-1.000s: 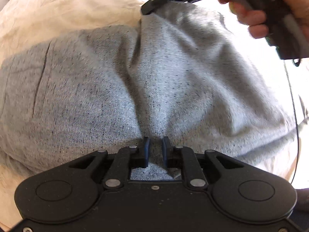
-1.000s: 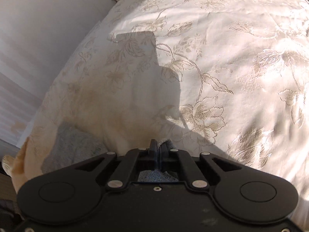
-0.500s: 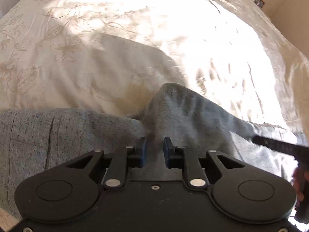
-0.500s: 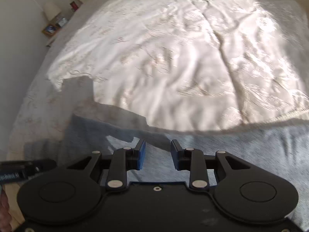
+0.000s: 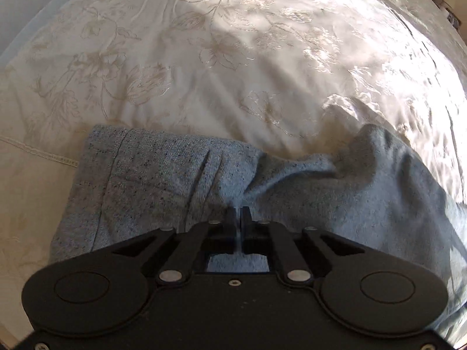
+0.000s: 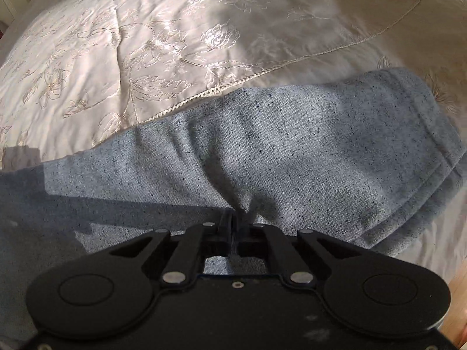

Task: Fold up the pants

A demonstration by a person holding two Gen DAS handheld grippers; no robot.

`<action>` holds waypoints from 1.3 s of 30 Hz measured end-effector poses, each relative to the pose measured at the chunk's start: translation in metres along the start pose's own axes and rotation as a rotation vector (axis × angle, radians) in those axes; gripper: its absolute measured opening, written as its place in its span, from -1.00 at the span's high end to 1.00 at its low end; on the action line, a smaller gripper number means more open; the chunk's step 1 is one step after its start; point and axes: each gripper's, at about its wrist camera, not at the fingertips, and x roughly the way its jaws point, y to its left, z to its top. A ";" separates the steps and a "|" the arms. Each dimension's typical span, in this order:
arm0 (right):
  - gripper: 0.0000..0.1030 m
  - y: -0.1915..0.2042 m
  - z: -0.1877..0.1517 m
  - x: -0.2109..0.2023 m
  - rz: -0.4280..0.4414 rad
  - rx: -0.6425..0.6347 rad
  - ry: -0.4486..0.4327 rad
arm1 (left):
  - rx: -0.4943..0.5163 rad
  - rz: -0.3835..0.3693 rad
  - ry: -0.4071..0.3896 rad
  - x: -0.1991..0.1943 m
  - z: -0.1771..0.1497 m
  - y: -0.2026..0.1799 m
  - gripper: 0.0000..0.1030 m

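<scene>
Grey speckled pants (image 5: 163, 180) lie in a rumpled band across a cream bedspread (image 5: 233, 58), one stitched end at the left. My left gripper (image 5: 239, 214) points steeply down at them. Its jaws are closing, and a thin pinch of the grey cloth is pressed between the pads. In the right wrist view the pants (image 6: 292, 145) spread wide, with a doubled stitched edge (image 6: 432, 145) at the right. The jaws of my right gripper (image 6: 233, 217) are closing too, and a raised crease of the cloth runs into them. Neither view shows the other gripper.
The embroidered bedspread (image 6: 146, 43) carries a lace-trimmed seam (image 6: 292, 61) just beyond the pants. A pale wall (image 5: 35, 0) stands past the bed's far left corner. Wooden floor (image 6: 458, 306) shows at the lower right, off the bed's edge.
Half a second ago both pairs of jaws stood apart over the pants; now both have narrowed onto a pinch of cloth. The right view swung from bare bedspread onto the pants.
</scene>
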 end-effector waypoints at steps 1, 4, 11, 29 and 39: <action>0.59 0.006 0.000 -0.008 0.000 -0.028 -0.019 | 0.023 0.002 -0.004 -0.010 -0.007 -0.006 0.62; 0.54 0.007 -0.013 -0.036 0.063 -0.070 -0.055 | 0.055 -0.007 0.008 -0.028 -0.030 -0.012 0.36; 0.48 -0.026 -0.039 -0.046 0.116 0.153 -0.006 | 0.159 -0.018 0.023 -0.041 -0.073 -0.037 0.36; 0.46 -0.065 -0.046 -0.019 0.157 0.636 0.076 | 0.573 -0.238 0.073 -0.046 -0.108 -0.113 0.32; 0.93 -0.063 -0.040 -0.020 0.184 0.588 0.027 | 0.697 -0.141 0.058 -0.027 -0.118 -0.133 0.72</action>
